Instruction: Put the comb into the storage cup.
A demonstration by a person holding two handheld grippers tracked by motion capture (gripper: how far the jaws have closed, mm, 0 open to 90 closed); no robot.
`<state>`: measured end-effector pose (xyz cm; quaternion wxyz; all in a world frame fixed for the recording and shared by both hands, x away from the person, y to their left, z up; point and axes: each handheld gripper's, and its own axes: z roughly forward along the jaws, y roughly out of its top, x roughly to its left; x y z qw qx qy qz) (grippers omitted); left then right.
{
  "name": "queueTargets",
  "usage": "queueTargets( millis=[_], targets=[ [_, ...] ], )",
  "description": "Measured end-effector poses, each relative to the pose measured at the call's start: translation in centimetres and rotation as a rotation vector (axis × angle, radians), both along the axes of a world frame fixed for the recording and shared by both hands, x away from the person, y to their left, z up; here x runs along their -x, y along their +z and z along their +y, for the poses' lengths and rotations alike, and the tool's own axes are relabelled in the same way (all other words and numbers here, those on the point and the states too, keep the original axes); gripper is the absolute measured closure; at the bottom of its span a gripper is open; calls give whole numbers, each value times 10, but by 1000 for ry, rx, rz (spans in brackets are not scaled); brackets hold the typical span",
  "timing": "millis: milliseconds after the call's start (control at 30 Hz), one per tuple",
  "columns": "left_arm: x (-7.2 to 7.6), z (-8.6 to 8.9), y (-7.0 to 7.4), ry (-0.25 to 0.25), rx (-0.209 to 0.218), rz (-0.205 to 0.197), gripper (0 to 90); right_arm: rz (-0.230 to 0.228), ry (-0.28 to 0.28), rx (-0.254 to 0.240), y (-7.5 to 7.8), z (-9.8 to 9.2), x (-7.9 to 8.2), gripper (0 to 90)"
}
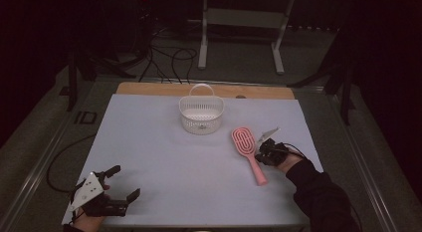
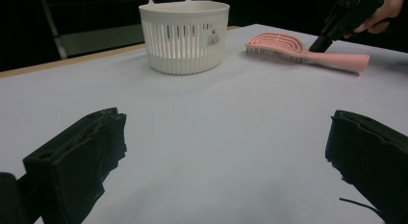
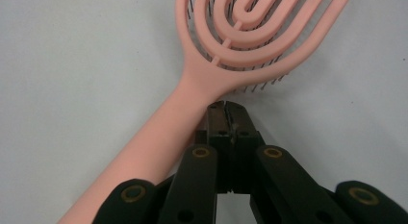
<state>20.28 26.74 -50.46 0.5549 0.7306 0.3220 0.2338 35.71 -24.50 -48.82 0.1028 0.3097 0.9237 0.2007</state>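
A pink hairbrush (image 1: 247, 150) lies flat on the white sheet, right of centre, its handle pointing toward the near edge. My right gripper (image 1: 260, 154) is shut with nothing between its jaws, and its tips rest just right of the brush's neck. In the right gripper view the closed tips (image 3: 226, 111) sit against the sheet beside the neck of the brush (image 3: 231, 51), with no grip around it. My left gripper (image 1: 126, 181) lies near the front left corner, open and holding nothing. The left gripper view has its wide-apart jaws (image 2: 223, 142) facing the brush (image 2: 288, 46).
A white slotted basket (image 1: 201, 115) with a handle stands at the far middle of the sheet (image 1: 164, 157), also as the basket (image 2: 185, 36) in the left gripper view. A wooden strip (image 1: 149, 88) edges the table's far side. Cables and a metal stand lie on the floor beyond.
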Motion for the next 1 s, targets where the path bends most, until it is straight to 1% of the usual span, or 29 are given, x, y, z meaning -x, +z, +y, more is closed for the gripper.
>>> queueTargets(
  millis=[100,233,300,400,433,467,500,533,567,600,633,667,700,733,767,867,967,1000],
  targets=[
    [0,0,0,1,-3,1,1,-3,-5,0,1,-2,-1,900],
    [0,0,0,3,-1,0,1,-20,-15,4,4,-5,-1,899],
    [1,0,0,4,-4,-1,1,-22,-22,0,6,-6,-1,899],
    [1,0,0,3,-2,-1,1,-32,-21,0,7,-7,0,896],
    [1,0,0,4,-1,0,1,-35,-29,-2,8,-8,0,894],
    [1,0,0,4,-3,-1,1,-40,-29,-6,9,-9,0,878],
    [1,0,0,3,-5,0,1,-44,-47,-18,12,-10,1,846],
    [0,0,0,2,-3,0,1,-44,-47,-18,12,-10,1,846],
    [0,0,0,4,-2,0,1,-57,-57,-22,15,-9,3,776],
    [0,0,0,5,-1,-1,1,-57,-57,-22,15,-9,3,776],
    [1,0,0,5,-3,-1,1,-72,-59,-25,19,-9,5,735],
    [1,0,0,5,-3,-1,1,-72,-59,-25,19,-9,5,735],
    [0,0,0,4,-5,0,1,-82,-73,-30,22,-8,6,685],
    [0,0,0,3,-2,1,1,-82,-73,-30,22,-8,6,685],
    [0,0,0,4,-2,0,1,-86,-83,-34,24,-7,8,657],
    [1,0,0,5,-4,-1,1,-92,-89,-39,26,-6,8,631],
    [1,0,0,4,-2,0,1,-96,-115,-55,29,-4,10,544],
    [1,0,0,4,-2,0,1,-101,-112,-57,30,-4,10,509]
  ],
)
